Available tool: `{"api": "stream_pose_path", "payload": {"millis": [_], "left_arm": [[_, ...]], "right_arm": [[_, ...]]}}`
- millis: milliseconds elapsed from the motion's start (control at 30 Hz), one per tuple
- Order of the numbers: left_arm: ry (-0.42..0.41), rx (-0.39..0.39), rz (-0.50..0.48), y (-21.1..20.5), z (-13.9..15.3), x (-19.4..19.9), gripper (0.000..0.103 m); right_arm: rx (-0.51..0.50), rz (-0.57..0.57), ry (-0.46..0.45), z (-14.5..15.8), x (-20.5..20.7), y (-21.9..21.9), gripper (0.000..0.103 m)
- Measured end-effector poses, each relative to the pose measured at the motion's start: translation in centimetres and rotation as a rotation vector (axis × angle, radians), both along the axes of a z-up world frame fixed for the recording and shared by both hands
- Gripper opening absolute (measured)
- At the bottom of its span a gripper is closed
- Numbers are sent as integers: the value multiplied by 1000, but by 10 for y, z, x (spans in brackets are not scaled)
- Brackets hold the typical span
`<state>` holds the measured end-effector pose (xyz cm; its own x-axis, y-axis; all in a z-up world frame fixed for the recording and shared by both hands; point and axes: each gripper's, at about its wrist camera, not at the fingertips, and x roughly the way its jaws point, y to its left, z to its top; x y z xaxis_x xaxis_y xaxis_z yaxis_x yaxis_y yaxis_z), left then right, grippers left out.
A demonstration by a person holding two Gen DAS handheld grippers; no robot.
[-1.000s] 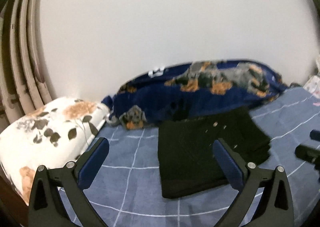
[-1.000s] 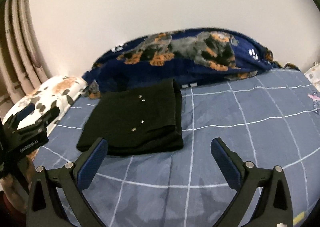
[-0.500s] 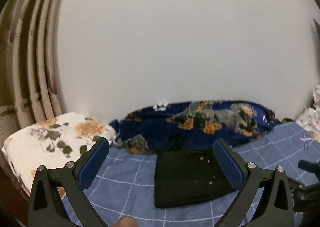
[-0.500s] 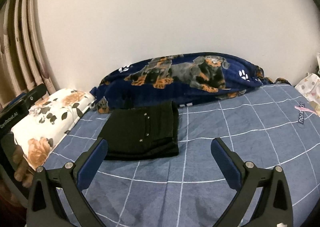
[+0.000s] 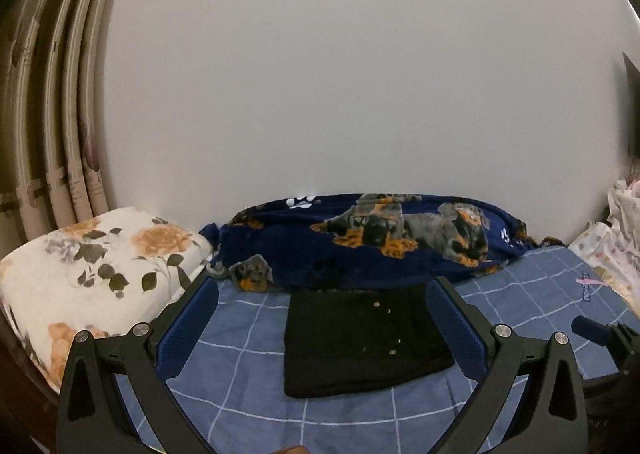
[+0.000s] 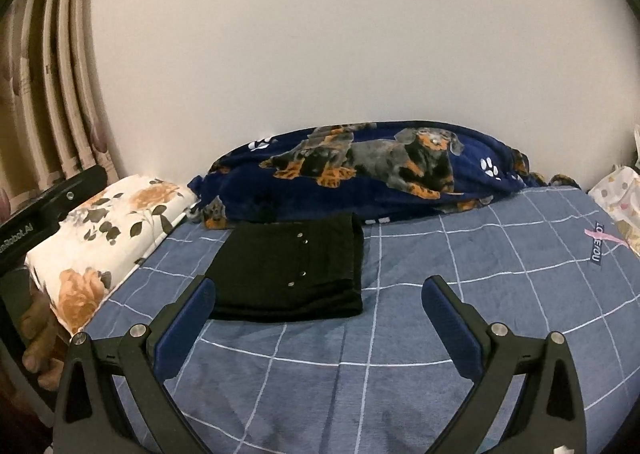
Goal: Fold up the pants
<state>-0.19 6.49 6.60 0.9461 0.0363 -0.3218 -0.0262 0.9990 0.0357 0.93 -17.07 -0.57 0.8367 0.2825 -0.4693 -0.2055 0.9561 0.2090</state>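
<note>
Nearest, my left gripper point(image 5: 322, 318) and my right gripper point(image 6: 318, 306) both stand spread wide with nothing between the blue pads, each held above the blue checked bedsheet point(image 6: 460, 318). Since a second ago both have drawn back and risen: the pants point(image 5: 360, 338) look smaller and sit lower in each view, and more of the wall shows. I judge from this that the folding is done and I am withdrawing. The pants, one pair, lie as a flat black rectangle in several layers, touching the sheet, towards its far left part, small metal studs uppermost. Left of them lies one flowered pillow point(image 5: 92, 266); just beyond them, one dark blue dog-print blanket point(image 6: 380, 178) bunched along the wall. Two grippers, both clear of the cloth.
</note>
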Motion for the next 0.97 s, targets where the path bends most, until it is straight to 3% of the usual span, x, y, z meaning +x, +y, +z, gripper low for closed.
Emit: {"api": "stream_pose_path", "payload": {"millis": [667, 967], "left_arm": [[117, -23, -39, 0, -29, 20, 103], [146, -36, 12, 10, -44, 30, 103]], "right_arm": [[-16, 12, 44, -9, 8, 8, 103], [-28, 16, 51, -13, 10, 12, 103]]}}
